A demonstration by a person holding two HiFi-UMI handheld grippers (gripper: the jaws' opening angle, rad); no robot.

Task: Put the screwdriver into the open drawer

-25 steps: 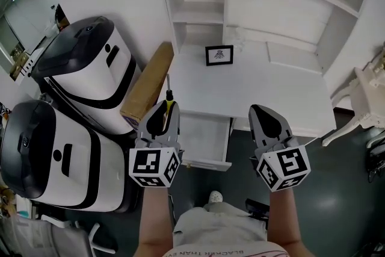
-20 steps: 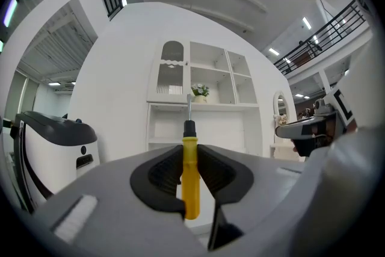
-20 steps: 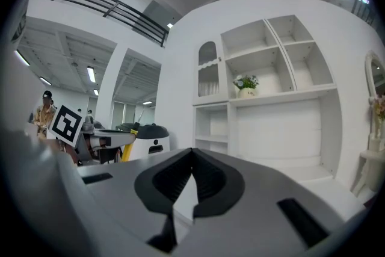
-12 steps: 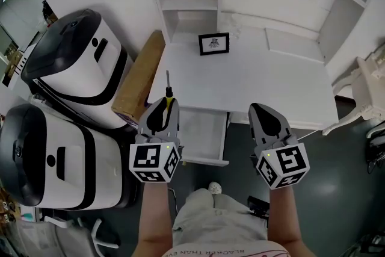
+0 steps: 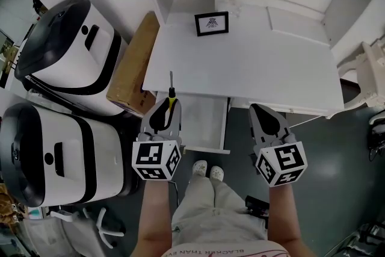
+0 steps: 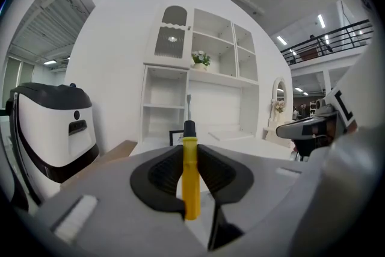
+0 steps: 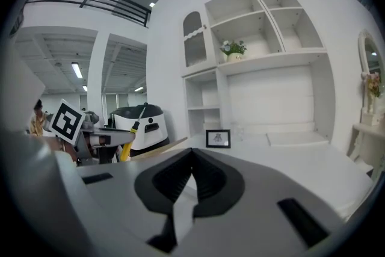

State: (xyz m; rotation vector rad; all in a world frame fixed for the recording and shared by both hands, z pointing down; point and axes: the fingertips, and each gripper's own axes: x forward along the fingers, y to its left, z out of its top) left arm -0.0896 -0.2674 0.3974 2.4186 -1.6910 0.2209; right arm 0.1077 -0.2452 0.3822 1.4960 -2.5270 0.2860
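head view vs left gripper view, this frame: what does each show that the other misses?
Head view only: the open drawer below the front edge of the desk, a second black-and-white machine, and the person's shoes.

Left gripper view only: the potted plant on the upper shelf, and the left tool seen close up, shut on the yellow handle of the screwdriver.

Both: the screwdriver in the left tool, the desk, the framed picture, and the right tool.
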